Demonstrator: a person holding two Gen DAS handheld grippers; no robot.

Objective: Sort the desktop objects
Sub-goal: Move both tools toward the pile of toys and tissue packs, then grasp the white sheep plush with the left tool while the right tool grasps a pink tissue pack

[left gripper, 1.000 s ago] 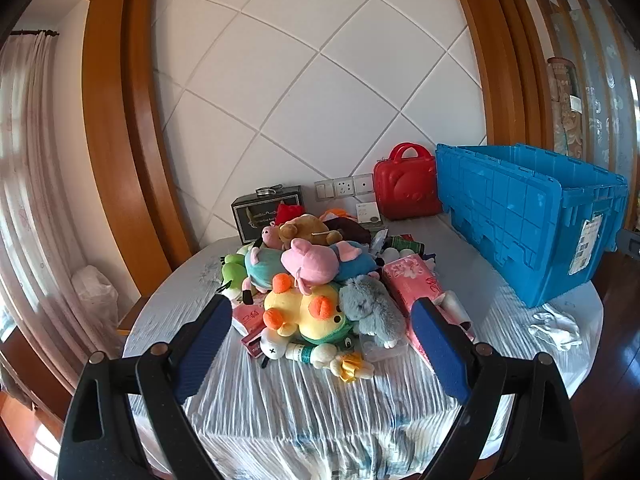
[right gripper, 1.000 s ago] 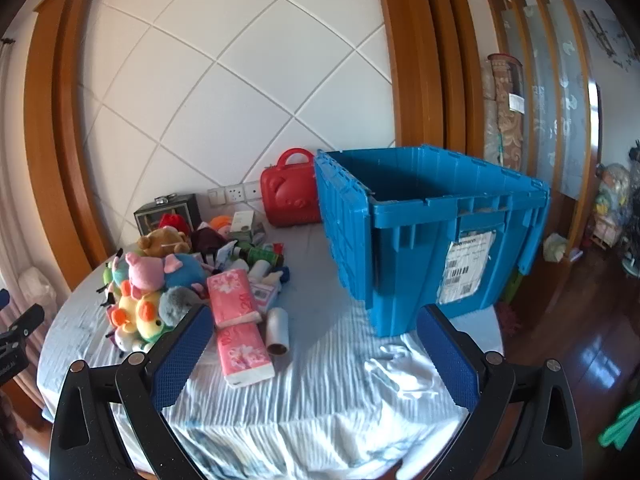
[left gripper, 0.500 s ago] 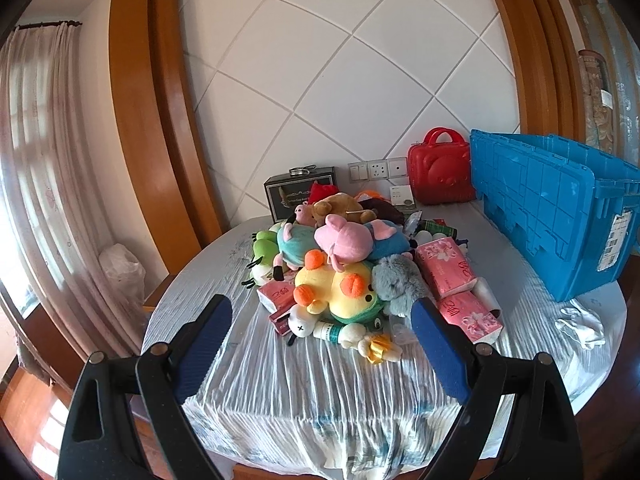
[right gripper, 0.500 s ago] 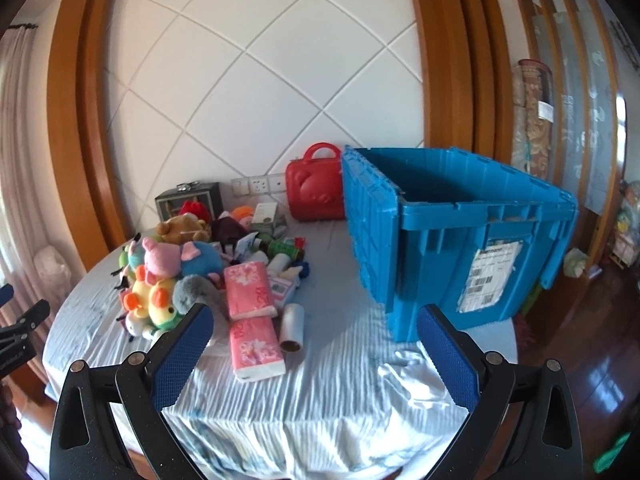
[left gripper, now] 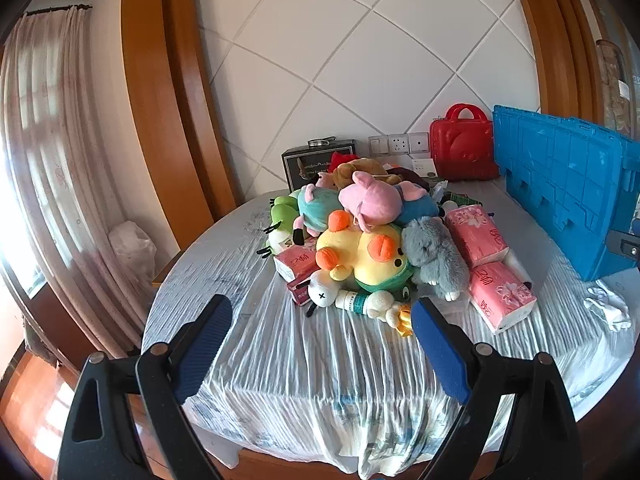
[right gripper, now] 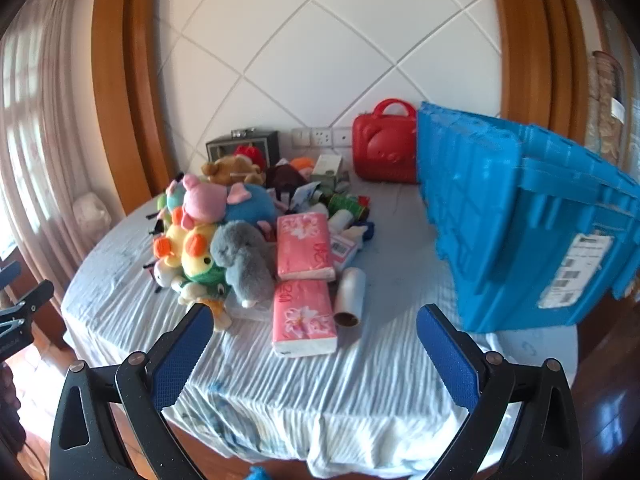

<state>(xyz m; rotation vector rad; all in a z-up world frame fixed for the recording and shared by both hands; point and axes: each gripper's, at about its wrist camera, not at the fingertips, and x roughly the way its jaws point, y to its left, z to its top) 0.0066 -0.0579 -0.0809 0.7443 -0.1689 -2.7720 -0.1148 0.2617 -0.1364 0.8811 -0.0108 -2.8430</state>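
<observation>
Plush pile (left gripper: 360, 236) nearer than before; left gripper (left gripper: 322, 324) and right gripper (right gripper: 314, 334) fingers spread, empty.

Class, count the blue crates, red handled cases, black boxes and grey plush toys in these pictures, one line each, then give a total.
Blue crate: 1
Red handled case: 1
Black box: 1
Grey plush toy: 1
Total: 4

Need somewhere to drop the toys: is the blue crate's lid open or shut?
Open: the blue crate shows an uncovered top, with its lid flap hanging outside.
</observation>
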